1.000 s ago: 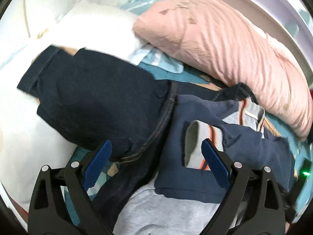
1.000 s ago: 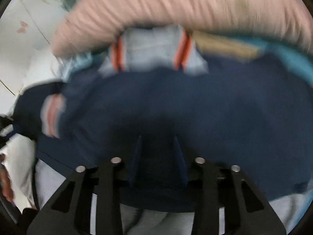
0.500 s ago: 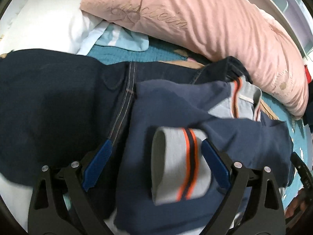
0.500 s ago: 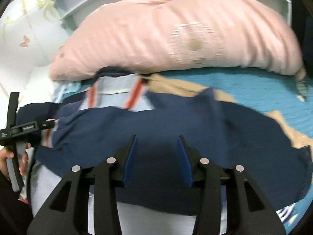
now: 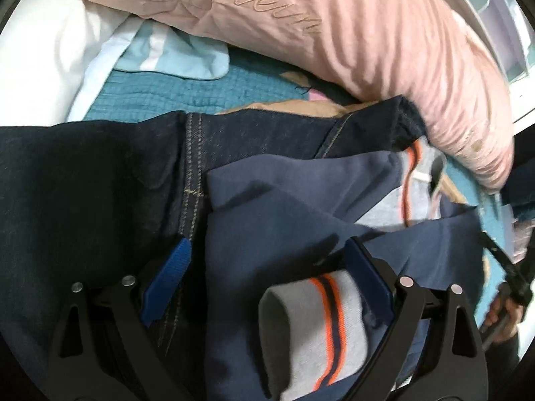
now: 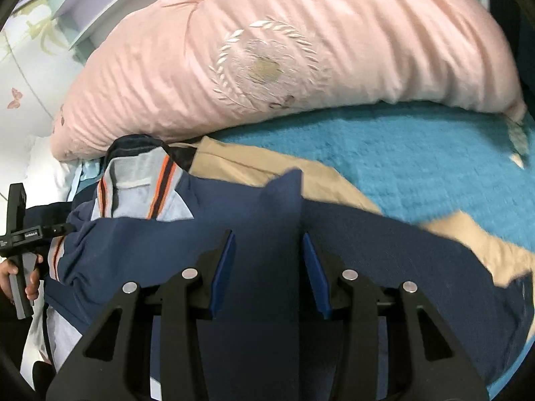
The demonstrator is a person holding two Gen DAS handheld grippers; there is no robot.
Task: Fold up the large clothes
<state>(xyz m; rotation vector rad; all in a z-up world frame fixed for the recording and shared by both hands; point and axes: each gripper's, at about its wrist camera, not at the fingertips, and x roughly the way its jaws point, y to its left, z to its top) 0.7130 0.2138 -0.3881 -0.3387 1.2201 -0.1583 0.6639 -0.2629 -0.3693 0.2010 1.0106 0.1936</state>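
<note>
A navy sweatshirt [image 5: 301,220] with grey panels and orange stripes lies on the bed, partly over dark blue jeans [image 5: 100,180]. My left gripper [image 5: 267,254] is open, its fingers on either side of the sweatshirt's left edge, with the grey striped cuff [image 5: 317,327] lying between them close to the camera. In the right wrist view the sweatshirt [image 6: 367,250] spreads below the grey collar [image 6: 140,187]. My right gripper [image 6: 267,244] is partly open over the navy fabric, with cloth between its fingers but not pinched.
A large pink pillow [image 5: 334,33] [image 6: 284,50] lies along the far side. A teal bedspread [image 6: 418,157] and a tan garment [image 6: 254,167] lie under the sweatshirt. White bedding [image 5: 43,50] is at the left. The left gripper's handle [image 6: 20,234] shows at the left edge.
My left gripper moved forward and right over the sweatshirt, so the striped cuff now lies low between its fingers. My right gripper pulled back, and its fingers opened slightly.
</note>
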